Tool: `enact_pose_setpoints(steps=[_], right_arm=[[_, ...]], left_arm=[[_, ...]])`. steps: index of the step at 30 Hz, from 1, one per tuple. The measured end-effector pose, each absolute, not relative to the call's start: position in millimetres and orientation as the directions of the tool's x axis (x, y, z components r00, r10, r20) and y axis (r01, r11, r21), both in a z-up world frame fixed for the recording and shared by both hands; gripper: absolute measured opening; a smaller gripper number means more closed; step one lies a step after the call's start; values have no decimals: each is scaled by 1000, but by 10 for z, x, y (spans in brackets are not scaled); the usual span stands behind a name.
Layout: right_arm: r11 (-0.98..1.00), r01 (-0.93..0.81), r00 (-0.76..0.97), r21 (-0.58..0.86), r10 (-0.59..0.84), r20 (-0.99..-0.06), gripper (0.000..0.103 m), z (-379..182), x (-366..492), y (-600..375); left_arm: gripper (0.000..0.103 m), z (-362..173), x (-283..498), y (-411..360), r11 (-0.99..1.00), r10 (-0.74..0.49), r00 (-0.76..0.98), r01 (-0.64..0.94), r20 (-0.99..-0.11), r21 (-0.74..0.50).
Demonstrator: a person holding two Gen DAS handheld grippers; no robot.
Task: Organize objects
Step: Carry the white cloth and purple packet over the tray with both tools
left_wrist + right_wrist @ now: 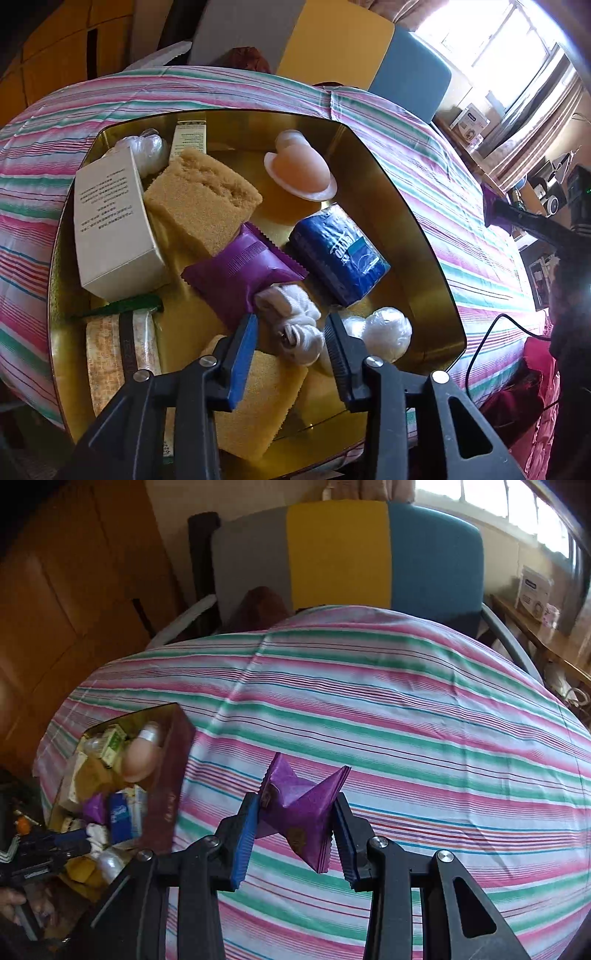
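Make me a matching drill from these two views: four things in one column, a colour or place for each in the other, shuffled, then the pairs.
Things:
1. tissue pack
2. white box
3. crumpled wrapper
4. rolled white cloth

Descriptions:
A. purple, pinched in the right gripper above the striped cloth
B. blue, lying in the gold tin
C. just ahead of the left gripper, between its fingertips
D. standing against the tin's left wall

Pairs: 1-B, 2-D, 3-A, 4-C
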State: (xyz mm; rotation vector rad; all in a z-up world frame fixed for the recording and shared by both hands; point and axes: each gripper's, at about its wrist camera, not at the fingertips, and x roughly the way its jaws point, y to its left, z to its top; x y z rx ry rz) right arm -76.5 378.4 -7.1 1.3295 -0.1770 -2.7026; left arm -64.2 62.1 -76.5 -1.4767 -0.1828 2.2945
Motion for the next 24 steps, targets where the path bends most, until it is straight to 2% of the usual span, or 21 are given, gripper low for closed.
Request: enact_pose_setpoints(steps=[10, 19, 24], right_arm=[[-912, 354, -501, 209, -374, -780, 40, -77, -848, 2383], [-895, 377, -409, 237, -391, -824, 40, -488, -972, 1770], [-902, 376, -394, 215, -365, -843, 45, -657, -1020, 1633]], left_arm=[[40, -578, -529, 425, -911, 405, -422, -260, -811, -319], [44, -318, -348, 167, -949, 307, -560, -238, -769, -205], [47, -317, -329, 44, -963, 265, -583, -201, -768, -180]])
